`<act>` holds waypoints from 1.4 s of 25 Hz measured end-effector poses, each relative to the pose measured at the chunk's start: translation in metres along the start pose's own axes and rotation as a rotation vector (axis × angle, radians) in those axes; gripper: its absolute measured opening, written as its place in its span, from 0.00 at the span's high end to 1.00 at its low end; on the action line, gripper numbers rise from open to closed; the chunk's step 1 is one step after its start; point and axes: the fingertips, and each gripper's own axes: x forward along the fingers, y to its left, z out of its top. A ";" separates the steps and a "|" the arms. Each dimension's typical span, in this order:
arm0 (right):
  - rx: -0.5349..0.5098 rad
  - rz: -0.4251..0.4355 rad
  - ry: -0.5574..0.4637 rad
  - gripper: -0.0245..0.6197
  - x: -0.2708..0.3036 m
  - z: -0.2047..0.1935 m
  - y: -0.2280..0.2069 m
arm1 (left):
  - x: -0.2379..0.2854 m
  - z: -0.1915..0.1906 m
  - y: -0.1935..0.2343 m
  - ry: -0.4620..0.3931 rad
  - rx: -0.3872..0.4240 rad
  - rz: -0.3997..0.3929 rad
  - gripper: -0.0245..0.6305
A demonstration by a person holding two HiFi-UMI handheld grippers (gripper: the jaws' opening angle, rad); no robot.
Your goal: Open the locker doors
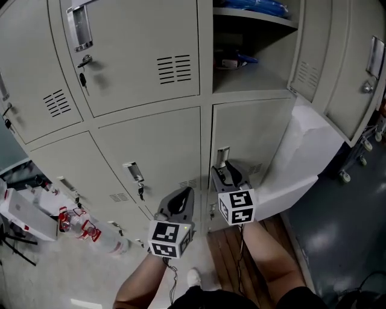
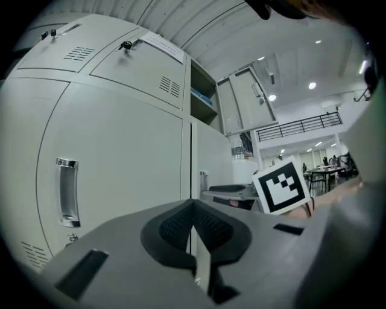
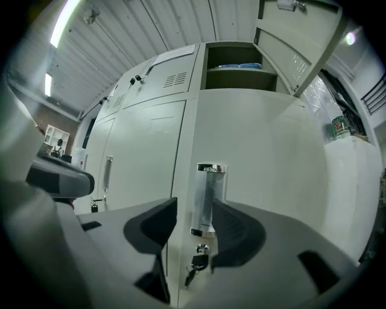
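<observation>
One R gripper agape nr handle

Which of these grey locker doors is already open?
The top-right grey metal locker door, swung outward so its shelf with blue items shows; every other door in view sits shut.
</observation>
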 end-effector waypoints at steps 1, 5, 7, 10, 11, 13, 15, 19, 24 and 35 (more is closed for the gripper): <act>0.001 -0.011 0.000 0.68 0.004 -0.001 -0.002 | 0.004 0.000 0.002 0.002 -0.003 -0.006 0.96; 0.000 -0.026 -0.009 0.67 0.015 0.000 -0.002 | 0.016 -0.001 0.007 0.001 -0.004 -0.025 0.96; -0.010 -0.027 -0.017 0.67 0.019 0.002 0.001 | 0.020 -0.001 0.009 0.000 -0.010 -0.030 0.96; -0.014 -0.038 -0.013 0.68 0.024 0.001 0.004 | 0.023 -0.002 0.012 -0.003 -0.023 -0.031 0.96; -0.013 -0.047 -0.010 0.68 0.025 0.000 0.003 | 0.023 -0.002 0.013 -0.002 -0.025 -0.031 0.96; -0.017 -0.065 -0.005 0.71 0.027 -0.002 0.001 | 0.024 -0.003 0.013 0.001 -0.027 -0.033 0.96; -0.021 -0.078 0.003 0.76 0.029 -0.003 0.000 | 0.023 -0.004 0.014 0.003 -0.027 -0.034 0.96; 0.000 -0.074 0.008 0.78 0.027 -0.004 0.000 | 0.019 -0.006 0.016 0.007 -0.025 -0.031 0.96; 0.027 -0.046 0.011 0.79 0.020 -0.005 0.001 | 0.013 -0.004 0.013 -0.001 -0.028 -0.037 0.96; 0.045 0.061 0.001 0.80 -0.010 -0.007 0.003 | 0.007 -0.001 -0.016 -0.004 -0.028 -0.071 0.96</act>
